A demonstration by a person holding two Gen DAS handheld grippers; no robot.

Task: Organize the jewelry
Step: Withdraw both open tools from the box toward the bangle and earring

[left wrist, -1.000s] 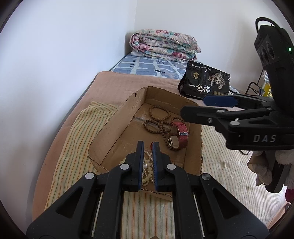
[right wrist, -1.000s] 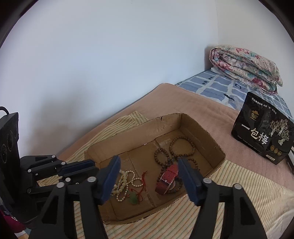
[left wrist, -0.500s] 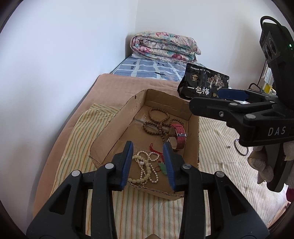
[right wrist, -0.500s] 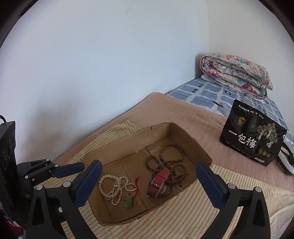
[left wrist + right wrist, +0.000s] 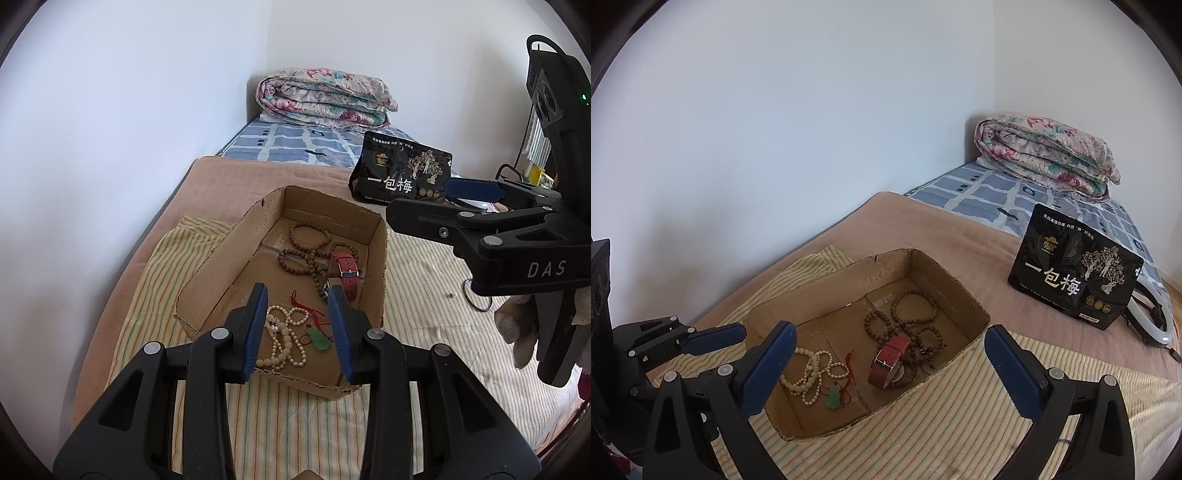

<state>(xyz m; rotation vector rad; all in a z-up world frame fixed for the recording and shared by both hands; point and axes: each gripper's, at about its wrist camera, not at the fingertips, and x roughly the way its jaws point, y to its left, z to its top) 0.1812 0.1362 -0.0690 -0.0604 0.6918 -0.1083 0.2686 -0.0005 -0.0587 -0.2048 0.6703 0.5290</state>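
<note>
A shallow cardboard box [image 5: 218,273] [image 5: 945,291] lies on a striped cloth on the bed. Inside lie a white bead necklace [image 5: 282,341] [image 5: 809,376] with a green pendant [image 5: 319,339] [image 5: 833,398] on red cord, brown bead bracelets [image 5: 306,245] [image 5: 912,317] and a red-strapped watch [image 5: 345,271] [image 5: 888,362]. My left gripper [image 5: 298,293] is open and empty, above the near end of the box over the white necklace. My right gripper [image 5: 888,332] is wide open and empty, in front of the box's right side; it also shows in the left wrist view [image 5: 424,201].
A black snack bag [image 5: 400,175] [image 5: 1075,269] stands behind the box. A folded floral quilt [image 5: 325,98] [image 5: 1045,151] lies at the bed head by the wall. A metal ring [image 5: 478,299] and a small bit lie on the cloth right of the box.
My left gripper has opened, letting the white necklace lie in the box, and has pulled back. My right gripper has opened wider and drawn back from the box.
</note>
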